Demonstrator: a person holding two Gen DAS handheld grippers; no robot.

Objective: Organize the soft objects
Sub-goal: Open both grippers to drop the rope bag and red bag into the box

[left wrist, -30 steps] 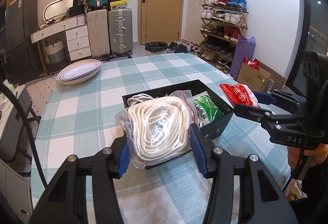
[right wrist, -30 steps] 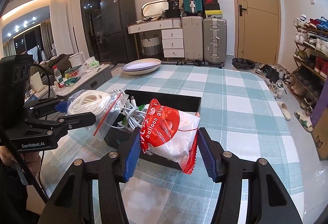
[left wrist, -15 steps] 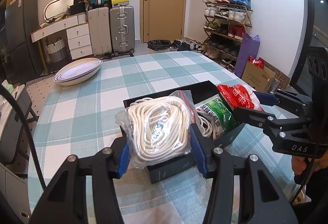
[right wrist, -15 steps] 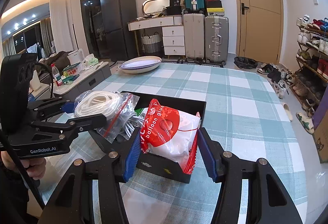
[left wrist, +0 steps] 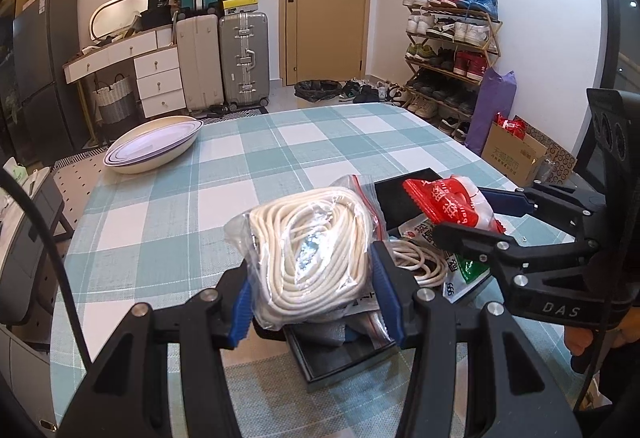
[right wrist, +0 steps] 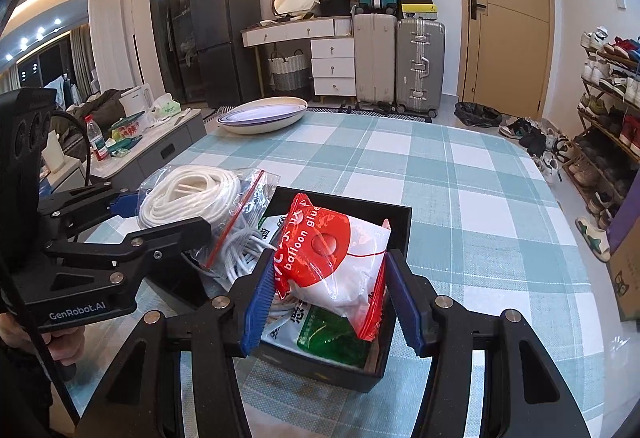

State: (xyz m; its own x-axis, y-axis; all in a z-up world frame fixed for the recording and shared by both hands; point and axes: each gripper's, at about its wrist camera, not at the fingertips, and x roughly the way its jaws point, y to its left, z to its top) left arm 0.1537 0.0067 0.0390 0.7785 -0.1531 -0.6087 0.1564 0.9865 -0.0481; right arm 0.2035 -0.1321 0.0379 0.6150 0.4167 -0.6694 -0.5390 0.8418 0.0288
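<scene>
My left gripper (left wrist: 316, 294) is shut on a clear zip bag of coiled white rope (left wrist: 312, 250), held over the near end of a black box (left wrist: 340, 362). The same rope bag (right wrist: 192, 197) shows at the left of the right wrist view. My right gripper (right wrist: 332, 302) is shut on a red and white balloon glue packet (right wrist: 332, 258), held above the black box (right wrist: 396, 209). From the left wrist view that packet (left wrist: 448, 205) hangs at the right. Inside the box lie a green and white packet (right wrist: 332, 334) and loose white cord (left wrist: 420, 266).
A checked teal and white cloth (left wrist: 280, 157) covers the table. A stack of shallow white bowls (left wrist: 152, 145) sits at its far left corner. A shoe rack (left wrist: 452, 49) and cardboard box (left wrist: 512, 157) stand beyond the right edge, a low side table (right wrist: 132, 141) beyond the left.
Both grippers have carried their bags forward and slightly down over the black box, which now sits closer beneath them. Each grip has stayed the same.
</scene>
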